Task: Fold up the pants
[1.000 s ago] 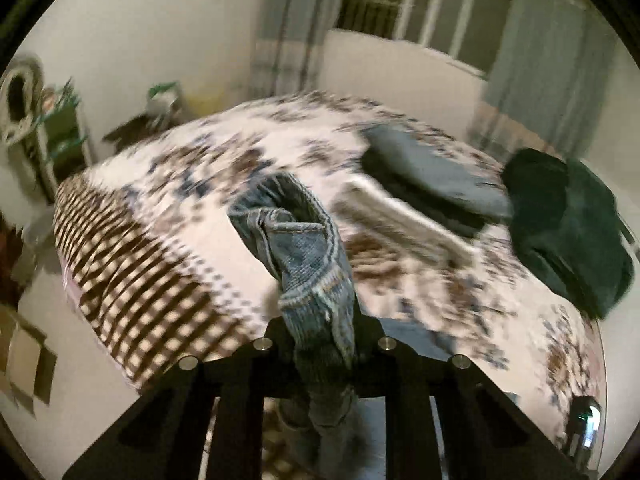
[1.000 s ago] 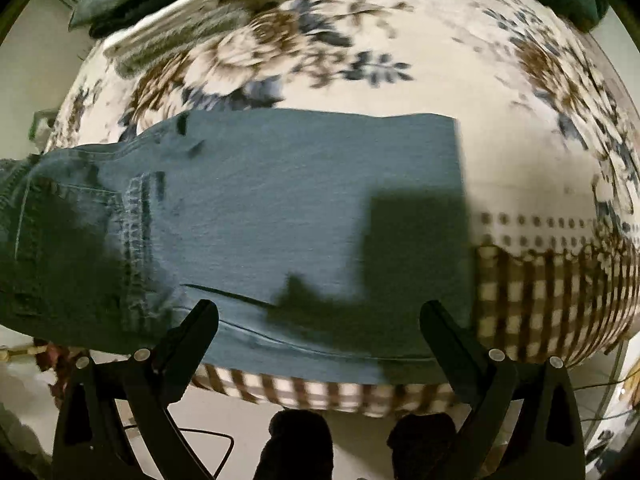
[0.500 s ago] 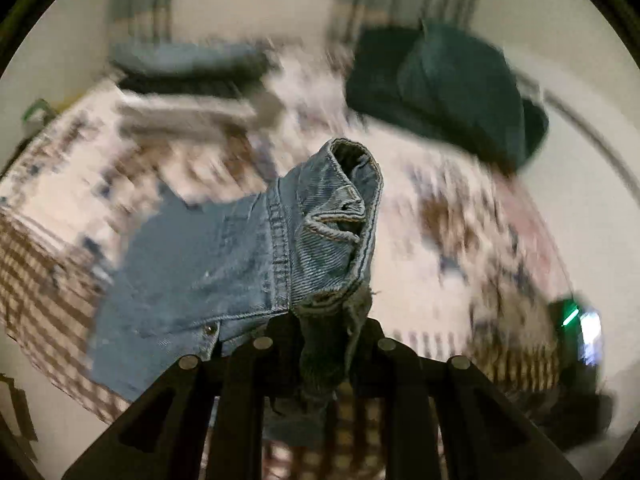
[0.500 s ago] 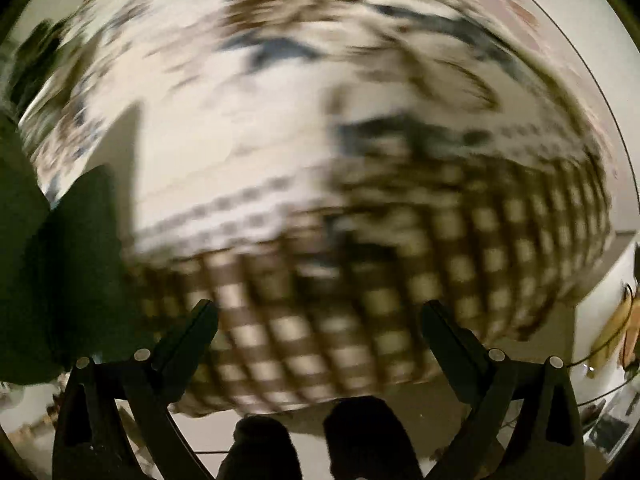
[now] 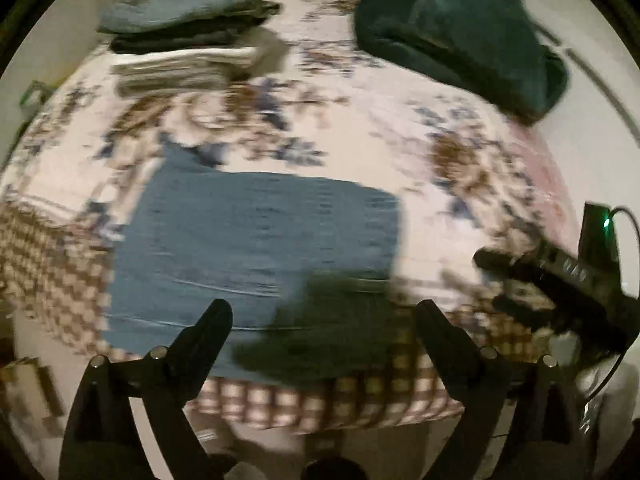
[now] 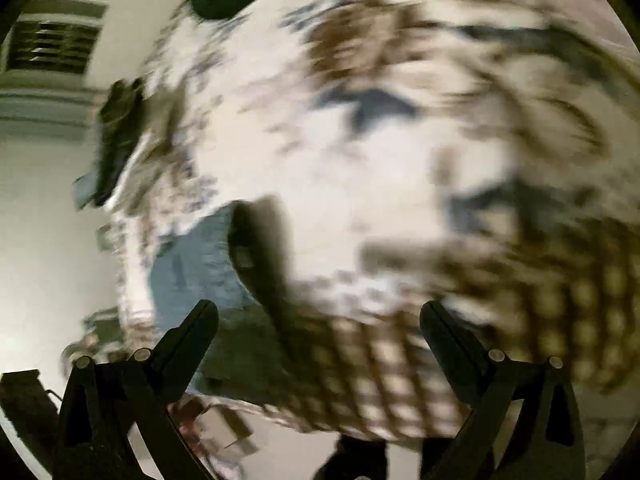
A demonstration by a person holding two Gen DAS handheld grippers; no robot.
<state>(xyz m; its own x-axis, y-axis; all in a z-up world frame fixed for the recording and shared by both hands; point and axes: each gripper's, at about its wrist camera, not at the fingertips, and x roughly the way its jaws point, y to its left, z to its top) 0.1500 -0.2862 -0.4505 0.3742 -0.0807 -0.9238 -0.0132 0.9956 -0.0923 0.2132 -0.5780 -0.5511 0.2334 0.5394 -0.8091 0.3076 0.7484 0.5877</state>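
The blue jeans (image 5: 256, 248) lie folded flat near the front edge of the floral bedspread (image 5: 360, 128). My left gripper (image 5: 324, 316) is open and empty above their near edge. My right gripper (image 6: 320, 320) is open and empty over the checked border of the bed; it also shows at the right of the left wrist view (image 5: 560, 280). A corner of the jeans (image 6: 188, 268) shows at the lower left of the blurred right wrist view.
A stack of folded clothes (image 5: 188, 40) sits at the back left of the bed. A dark green blanket (image 5: 460, 28) lies at the back right. The checked bed skirt (image 5: 360, 392) hangs over the front edge, with floor below.
My left gripper has let go of the jeans' waistband and opened; the jeans now lie folded flat on the bed. My right gripper has swung to the right of the jeans.
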